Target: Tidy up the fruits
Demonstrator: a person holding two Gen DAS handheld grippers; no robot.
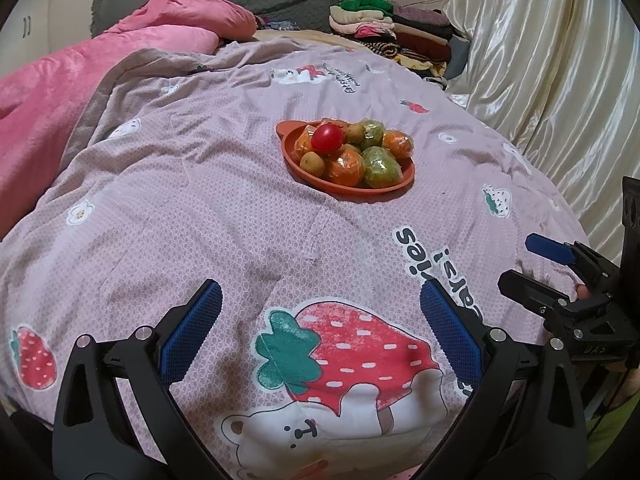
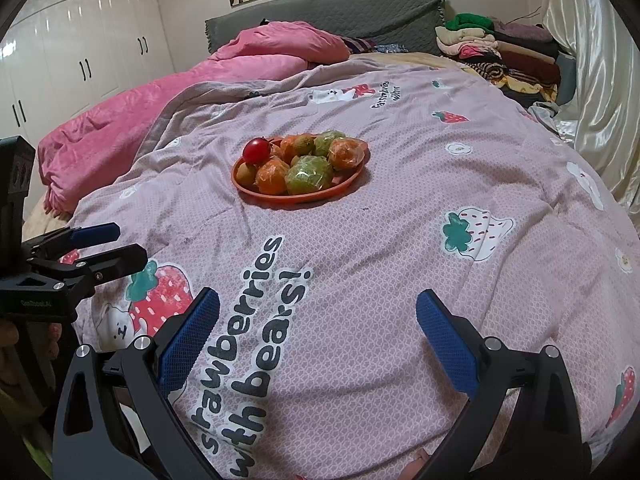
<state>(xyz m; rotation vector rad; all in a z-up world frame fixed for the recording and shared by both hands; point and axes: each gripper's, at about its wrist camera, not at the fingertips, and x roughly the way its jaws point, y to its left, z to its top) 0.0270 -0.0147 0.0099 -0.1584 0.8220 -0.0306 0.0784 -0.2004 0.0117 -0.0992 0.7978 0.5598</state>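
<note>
An orange plate [image 1: 289, 145] [image 2: 240, 188] sits mid-bed on the lilac strawberry quilt, piled with fruit: a red tomato [image 1: 327, 138] [image 2: 256, 150], wrapped oranges [image 1: 346, 167] [image 2: 272, 176], wrapped green fruits [image 1: 380, 166] [image 2: 309, 174] and small brown kiwis [image 1: 313, 162] [image 2: 245, 174]. My left gripper [image 1: 320, 316] is open and empty, low over the quilt well short of the plate; it also shows at the left edge of the right wrist view [image 2: 116, 244]. My right gripper [image 2: 318, 322] is open and empty, near the quilt's front; it also shows at the right of the left wrist view [image 1: 532, 266].
A pink blanket [image 2: 168, 96] lies bunched along the left side. Folded clothes [image 2: 500, 48] are stacked at the far right by the grey headboard [image 2: 328, 12]. Shiny cream curtains [image 1: 560, 60] hang along the right edge. White wardrobes [image 2: 80, 40] stand at left.
</note>
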